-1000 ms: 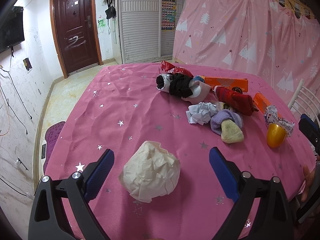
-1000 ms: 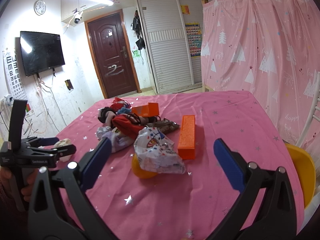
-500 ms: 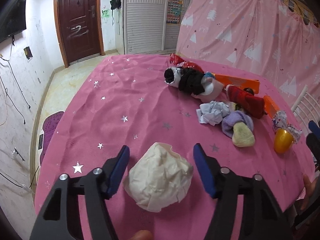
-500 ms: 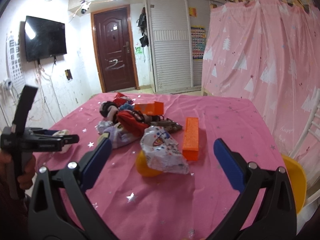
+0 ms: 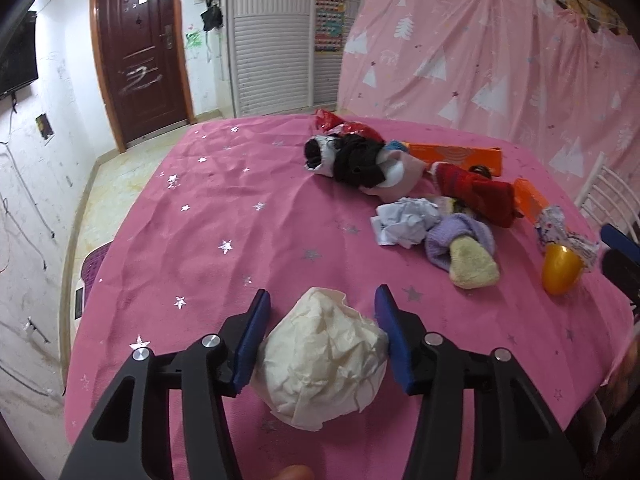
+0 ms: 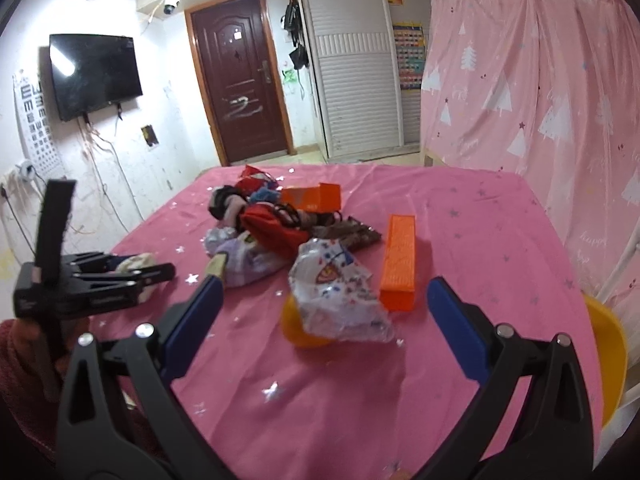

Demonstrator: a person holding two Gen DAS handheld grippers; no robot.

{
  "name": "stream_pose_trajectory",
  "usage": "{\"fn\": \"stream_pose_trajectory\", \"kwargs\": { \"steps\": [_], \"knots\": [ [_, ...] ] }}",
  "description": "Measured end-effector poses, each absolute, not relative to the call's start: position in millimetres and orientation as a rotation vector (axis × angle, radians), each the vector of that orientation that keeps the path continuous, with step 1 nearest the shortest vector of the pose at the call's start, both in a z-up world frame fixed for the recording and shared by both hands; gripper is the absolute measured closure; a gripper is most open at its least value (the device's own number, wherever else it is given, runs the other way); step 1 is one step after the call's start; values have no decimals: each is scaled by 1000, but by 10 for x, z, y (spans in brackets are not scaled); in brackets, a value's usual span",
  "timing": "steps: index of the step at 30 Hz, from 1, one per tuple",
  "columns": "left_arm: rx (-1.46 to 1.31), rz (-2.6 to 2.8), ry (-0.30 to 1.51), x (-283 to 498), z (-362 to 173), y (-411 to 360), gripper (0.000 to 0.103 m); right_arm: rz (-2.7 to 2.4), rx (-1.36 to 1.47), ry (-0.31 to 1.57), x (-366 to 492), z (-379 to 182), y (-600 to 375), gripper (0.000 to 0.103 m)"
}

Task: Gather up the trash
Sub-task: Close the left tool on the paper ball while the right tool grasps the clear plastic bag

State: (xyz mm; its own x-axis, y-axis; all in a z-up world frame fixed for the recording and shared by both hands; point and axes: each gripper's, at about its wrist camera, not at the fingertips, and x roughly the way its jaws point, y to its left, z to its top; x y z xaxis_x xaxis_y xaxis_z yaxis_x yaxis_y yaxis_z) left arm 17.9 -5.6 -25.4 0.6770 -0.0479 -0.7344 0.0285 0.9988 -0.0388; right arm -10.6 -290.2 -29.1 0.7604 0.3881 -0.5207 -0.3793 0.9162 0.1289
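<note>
My left gripper [image 5: 322, 334] is shut on a crumpled cream paper ball [image 5: 324, 360], its blue pads pressing both sides, just above the pink star tablecloth [image 5: 224, 216]. The same gripper [image 6: 120, 276] and ball [image 6: 136, 262] show at the left of the right wrist view. My right gripper [image 6: 320, 308] is open and empty, hovering over a crinkled printed wrapper [image 6: 336, 296] lying on a yellow cup [image 6: 296, 324]. A crumpled white paper [image 5: 404, 220] lies mid-table.
A heap of socks and clothes [image 5: 360, 164], a red cloth [image 5: 476, 196], a purple sock [image 5: 460, 244], orange boxes [image 6: 398, 264] [image 5: 456, 156] sit at the far right. A yellow chair [image 6: 604, 356] stands by the table's right edge.
My left gripper has closed from wide open onto the cream paper ball. The right gripper has stayed open over the wrapper, shifting only slightly.
</note>
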Motion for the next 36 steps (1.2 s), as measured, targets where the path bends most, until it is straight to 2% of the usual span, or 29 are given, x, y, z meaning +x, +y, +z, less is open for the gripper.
{"fn": "stream_pose_trajectory", "kwargs": {
  "steps": [2,6,7,8,10,12,16,19,21,23,26,31,32,33,35,36],
  "knots": [
    [-18,-57,816,166,-265,-62,55,419,-34,574,-88,-301,-2830,6],
    [3,-72,796,131,-269,-94,55,373,-187,618,-7,-383,-2650,28],
    [10,-71,793,133,-268,-109,55,368,-191,635,35,-415,-2641,32],
    [13,-69,791,130,-268,-114,55,371,-188,651,75,-439,-2641,42],
    [12,-67,791,122,-270,-123,55,386,-163,676,132,-463,-2670,47],
    [6,-72,793,130,-258,-133,55,404,-133,691,163,-469,-2711,60],
    [5,-68,799,155,-236,-147,55,424,-92,700,186,-468,-2754,66],
    [3,-73,810,172,-241,-164,55,457,-40,718,215,-476,-2798,65],
    [10,-66,813,179,-249,-186,55,454,-21,734,244,-475,-2821,58],
    [13,-62,814,183,-251,-196,55,464,-8,736,243,-467,-2836,56],
    [20,-58,815,189,-254,-213,55,478,18,734,242,-454,-2856,39],
    [32,-51,818,185,-260,-220,55,470,63,712,241,-400,-2932,40],
    [33,-50,818,187,-259,-220,55,466,66,710,245,-396,-2946,50],
    [32,-51,818,187,-258,-220,55,461,69,708,246,-396,-2957,66],
    [34,-49,820,192,-260,-233,55,460,84,710,254,-400,-2985,78],
    [36,-50,821,196,-256,-244,55,461,82,708,250,-412,-2989,80]
  ]
}}
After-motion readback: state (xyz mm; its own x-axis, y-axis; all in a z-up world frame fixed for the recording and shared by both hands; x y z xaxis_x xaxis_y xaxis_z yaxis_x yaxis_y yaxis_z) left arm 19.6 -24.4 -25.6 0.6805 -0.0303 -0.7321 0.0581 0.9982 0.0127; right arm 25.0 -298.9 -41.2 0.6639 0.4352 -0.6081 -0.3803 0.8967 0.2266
